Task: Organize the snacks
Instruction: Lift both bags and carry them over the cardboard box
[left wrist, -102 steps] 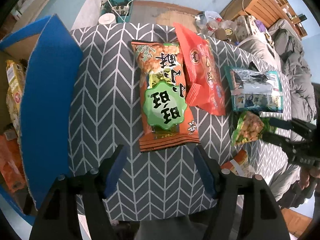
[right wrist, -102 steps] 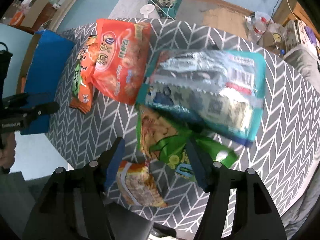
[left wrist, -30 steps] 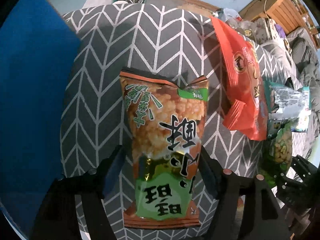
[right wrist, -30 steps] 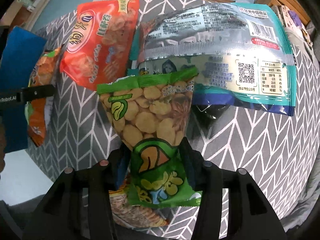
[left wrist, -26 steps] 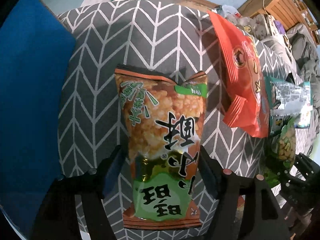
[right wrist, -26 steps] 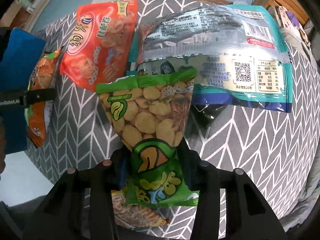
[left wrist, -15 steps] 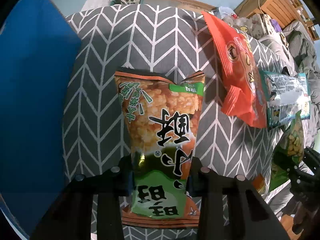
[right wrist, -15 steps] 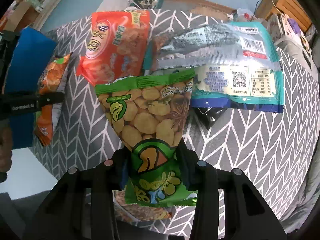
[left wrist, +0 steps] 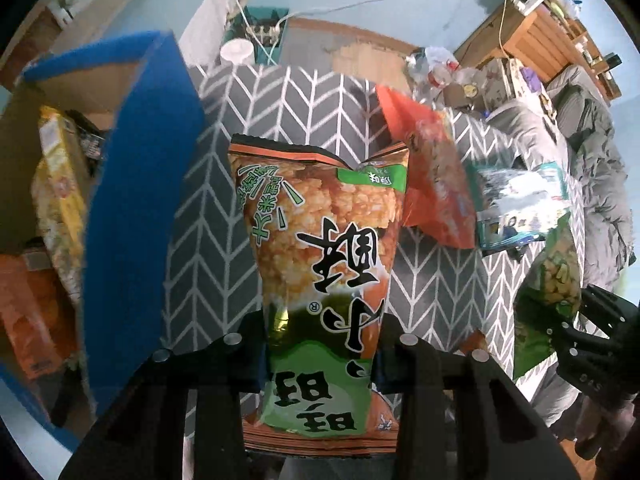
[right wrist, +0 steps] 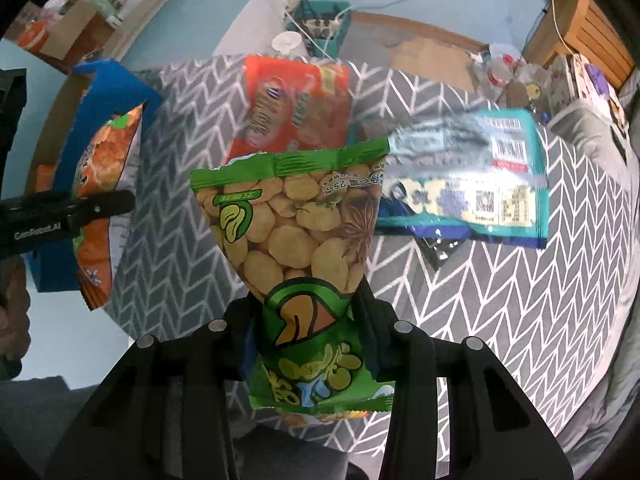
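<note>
My left gripper (left wrist: 320, 352) is shut on an orange-and-green rice cracker bag (left wrist: 320, 248) and holds it upright above the table. My right gripper (right wrist: 306, 320) is shut on a green broad-bean bag (right wrist: 296, 224), also lifted off the table. The cracker bag shows at the left of the right wrist view (right wrist: 100, 200), and the bean bag at the right of the left wrist view (left wrist: 556, 272). A red snack bag (right wrist: 296, 104) and a teal-edged silver bag (right wrist: 464, 184) lie on the chevron-patterned table (right wrist: 500, 300).
A blue-sided cardboard box (left wrist: 136, 184) stands left of the table, holding a yellow packet (left wrist: 60, 184) and an orange packet (left wrist: 32, 320). Another small orange packet (left wrist: 476, 340) lies near the table's front edge. Grey bedding (left wrist: 592, 168) and wooden furniture (left wrist: 536, 32) are at the right.
Both grippers have risen with their bags, so the table looks farther away. The left gripper closed on the cracker bag about half a second ago. The blue box has come into view at left.
</note>
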Motion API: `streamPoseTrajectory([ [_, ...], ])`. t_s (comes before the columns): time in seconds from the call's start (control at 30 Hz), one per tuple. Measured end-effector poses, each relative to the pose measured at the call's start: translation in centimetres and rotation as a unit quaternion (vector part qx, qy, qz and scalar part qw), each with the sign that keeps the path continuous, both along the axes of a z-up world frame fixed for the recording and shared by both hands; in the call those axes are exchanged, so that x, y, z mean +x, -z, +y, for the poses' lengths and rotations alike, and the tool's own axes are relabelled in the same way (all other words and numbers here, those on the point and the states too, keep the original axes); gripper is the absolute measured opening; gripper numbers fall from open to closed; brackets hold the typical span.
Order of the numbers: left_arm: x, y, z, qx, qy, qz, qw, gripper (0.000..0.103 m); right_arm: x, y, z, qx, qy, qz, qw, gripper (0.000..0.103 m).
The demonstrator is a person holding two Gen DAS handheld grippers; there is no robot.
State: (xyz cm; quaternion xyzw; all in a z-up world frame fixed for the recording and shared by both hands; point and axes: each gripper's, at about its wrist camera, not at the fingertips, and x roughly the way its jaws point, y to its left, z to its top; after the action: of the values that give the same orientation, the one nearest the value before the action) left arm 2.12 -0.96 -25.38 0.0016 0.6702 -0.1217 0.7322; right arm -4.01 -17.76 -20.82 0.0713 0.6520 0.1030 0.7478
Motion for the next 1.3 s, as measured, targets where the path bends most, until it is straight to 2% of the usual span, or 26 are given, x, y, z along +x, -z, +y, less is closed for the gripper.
streamPoseTrajectory([
  [0.2,-0.3,-2.3,1.2,0.011,-0.005,-0.015,0.9998,0.037,1.0,-2.2,1.4,0.014,-0.013,-0.012,1.000,0.040],
  [0.4,-0.7,-5.5,2.9,0.011,-0.015,-0.048,0.9986,0.037,2.5,-4.8,3.2,0.033,-0.033,-0.033,0.998,0.040],
  [0.7,-1.1,-9.4,6.7,-0.002,-0.054,-0.083,0.9951,0.037,5.5,-7.1,7.7,0.054,-0.082,-0.062,0.993,0.040],
  [1.03,-1.4,-11.4,12.6,-0.009,-0.122,-0.102,0.9873,0.037,7.9,-8.7,14.2,0.070,-0.156,-0.083,0.982,0.040],
  [1.3,-1.8,-12.0,18.4,0.009,-0.179,-0.114,0.9773,0.037,9.7,-9.6,20.5,0.081,-0.212,-0.092,0.970,0.040],
])
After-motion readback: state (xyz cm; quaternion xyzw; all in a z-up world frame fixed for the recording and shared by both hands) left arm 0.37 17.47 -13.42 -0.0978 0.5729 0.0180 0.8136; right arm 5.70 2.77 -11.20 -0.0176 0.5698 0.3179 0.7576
